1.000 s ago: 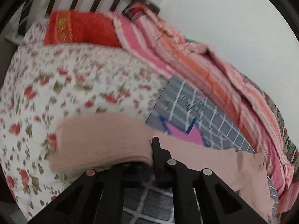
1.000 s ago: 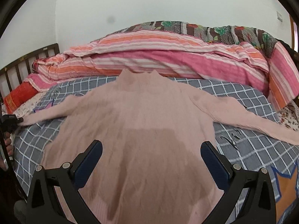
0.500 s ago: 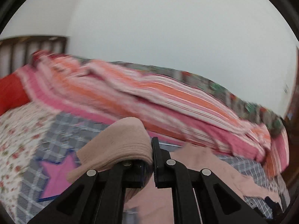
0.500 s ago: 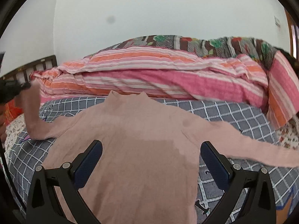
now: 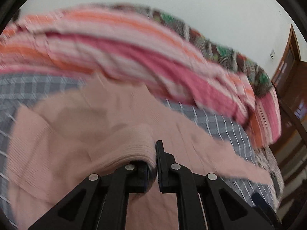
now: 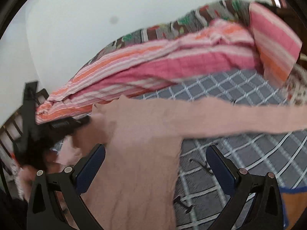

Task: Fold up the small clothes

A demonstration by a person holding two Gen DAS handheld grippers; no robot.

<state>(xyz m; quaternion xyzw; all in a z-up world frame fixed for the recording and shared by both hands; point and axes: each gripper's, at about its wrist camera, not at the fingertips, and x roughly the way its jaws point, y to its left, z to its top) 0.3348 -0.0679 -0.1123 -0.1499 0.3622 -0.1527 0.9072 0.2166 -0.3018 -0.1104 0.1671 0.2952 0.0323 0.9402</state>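
Note:
A pale pink knit sweater (image 5: 107,115) lies spread on the grey checked bedspread (image 5: 216,118). My left gripper (image 5: 155,153) is shut on the sweater's left sleeve cuff (image 5: 134,141) and holds it above the sweater's body. In the right wrist view the sweater (image 6: 138,153) runs under my right gripper (image 6: 155,157), which is open and empty just above it. The right sleeve (image 6: 239,117) stretches out to the right. The left gripper (image 6: 76,123) shows at the left there, over the sweater's shoulder.
A pink and orange striped quilt (image 5: 134,53) is piled along the far side of the bed, also in the right wrist view (image 6: 172,65). A dark wooden headboard (image 6: 11,130) stands at the left. A wooden door frame (image 5: 287,61) is at the right.
My left gripper has carried the sleeve from the bed's left side up and over the sweater's body. The right gripper has tilted and shifted; its jaws stay open.

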